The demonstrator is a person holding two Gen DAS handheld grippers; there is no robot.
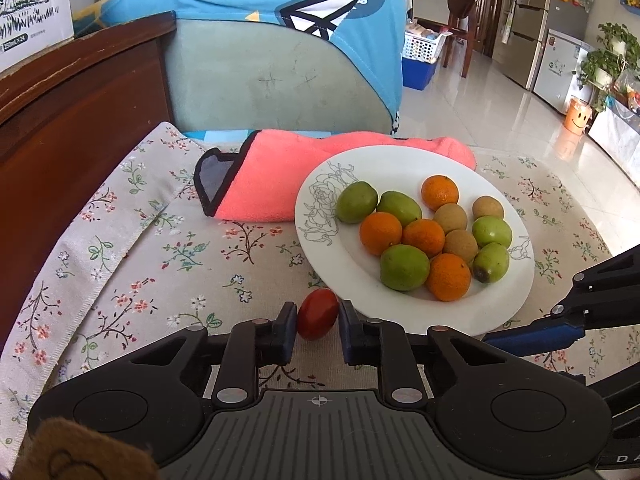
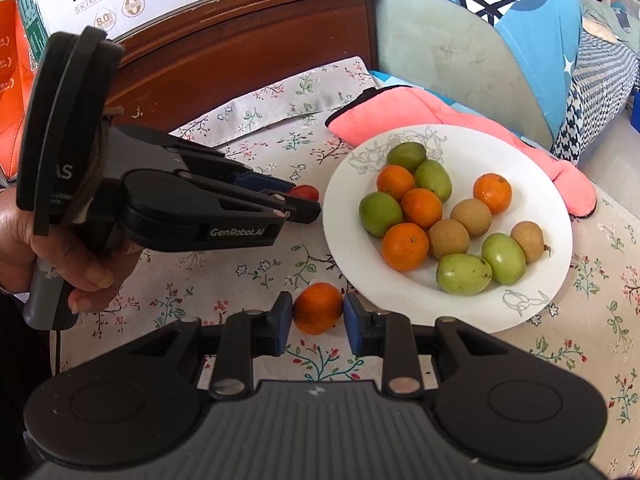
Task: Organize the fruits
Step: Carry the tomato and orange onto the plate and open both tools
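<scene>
- I am at the pick-up step: both stray fruits sit off the plate on the flowered cloth, and each has a hand-held gripper around it.
- My left hand-held gripper is clamped on the small red fruit; the left pad touches its side and the right pad sits tight by the other side, so I judge the grip made.
- The red fruit lies just beside the near-left rim of the plate, on the cloth.
- My right hand-held gripper is clamped on a small orange, with both blue pads pressing its sides.
- That orange rests on the cloth just off the near rim of the plate, below the pile of green, orange and brown fruits.
- Next, I think, comes a lift clear of the cloth and a carry over the rim to a bare patch of plate.
- The rim is close to both fruits, so I would rise first to avoid knocking the plate.
- The pink towel lies behind the plate, touching its far edge, out of my way.
</scene>
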